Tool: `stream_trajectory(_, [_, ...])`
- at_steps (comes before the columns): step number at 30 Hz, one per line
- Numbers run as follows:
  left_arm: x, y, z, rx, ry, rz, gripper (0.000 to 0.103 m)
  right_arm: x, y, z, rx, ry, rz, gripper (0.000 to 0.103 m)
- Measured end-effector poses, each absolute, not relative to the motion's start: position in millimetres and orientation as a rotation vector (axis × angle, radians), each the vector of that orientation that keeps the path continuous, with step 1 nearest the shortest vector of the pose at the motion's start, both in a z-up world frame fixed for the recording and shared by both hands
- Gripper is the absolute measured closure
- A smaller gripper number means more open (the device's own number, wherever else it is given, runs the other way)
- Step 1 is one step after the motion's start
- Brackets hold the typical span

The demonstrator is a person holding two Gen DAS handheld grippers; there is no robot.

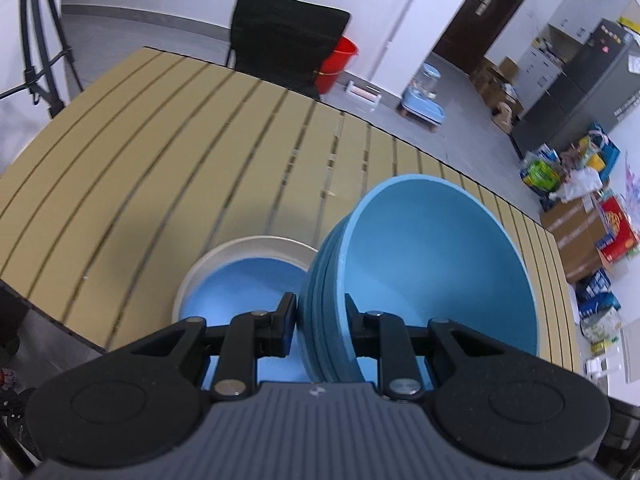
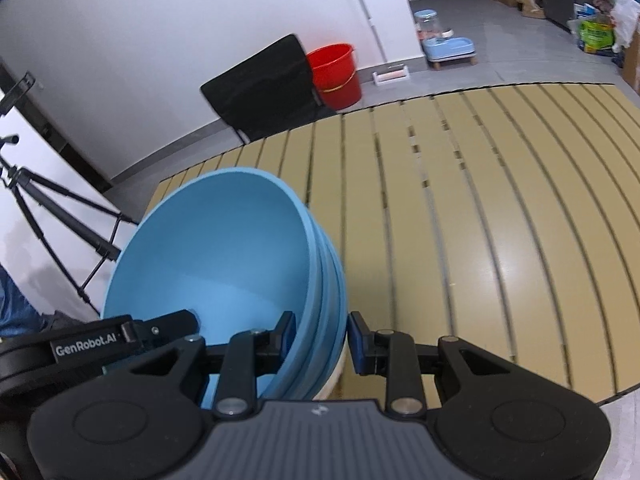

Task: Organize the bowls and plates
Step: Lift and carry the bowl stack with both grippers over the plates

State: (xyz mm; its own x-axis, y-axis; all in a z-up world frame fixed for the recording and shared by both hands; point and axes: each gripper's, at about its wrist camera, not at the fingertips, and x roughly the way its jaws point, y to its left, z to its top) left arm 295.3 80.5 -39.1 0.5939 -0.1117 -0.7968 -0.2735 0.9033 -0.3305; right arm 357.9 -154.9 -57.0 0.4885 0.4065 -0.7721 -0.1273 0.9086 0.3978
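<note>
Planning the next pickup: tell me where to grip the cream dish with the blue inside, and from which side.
Grip the cream dish by its upright rim wall, coming from above, one finger inside and one outside. It is wide and shallow. Take the exposed side away from the blue bowl stack.

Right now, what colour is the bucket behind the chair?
Red. The bucket shows best in the right wrist view, on the floor beside the black chair.

The only lettering that reads clearly is "GenRobot.AI", in white on the black body of the left gripper [image 2: 160, 330], seen at the lower left of the right wrist view. A small pale logo mark sits on the grey ribbed housing [image 2: 318, 411] at the bottom of both views, too small to make out. Printing on the cartons and packages [image 1: 612, 236] on the floor is illegible.
</note>
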Motion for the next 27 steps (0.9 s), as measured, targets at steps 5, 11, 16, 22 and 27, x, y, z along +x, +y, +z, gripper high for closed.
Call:
stream_trajectory(5, [296, 108, -48, -0.459, 0.948, 0.128, 0.08, 361, -121, -65, 0.279, 1.042, 0.353, 0.076])
stream_trajectory(11, [302, 130, -71, -0.477, 0.986, 0.142, 0.081, 365, -91, -84, 0.254, 1.094, 0.358, 0.076])
stream_trajectory(16, [303, 139, -88, -0.493, 1.013, 0.147, 0.08, 365, -79, -100, 0.23, 1.133, 0.347, 0.075])
stream_trajectory(22, [305, 145, -104, -0.505, 1.042, 0.152, 0.081, 371, -64, -113, 0.191, 1.157, 0.342, 0.076])
stream_trajectory(27, [306, 147, -115, -0.512, 1.062, 0.16, 0.081, 371, -60, -123, 0.174, 1.161, 0.343, 0.077])
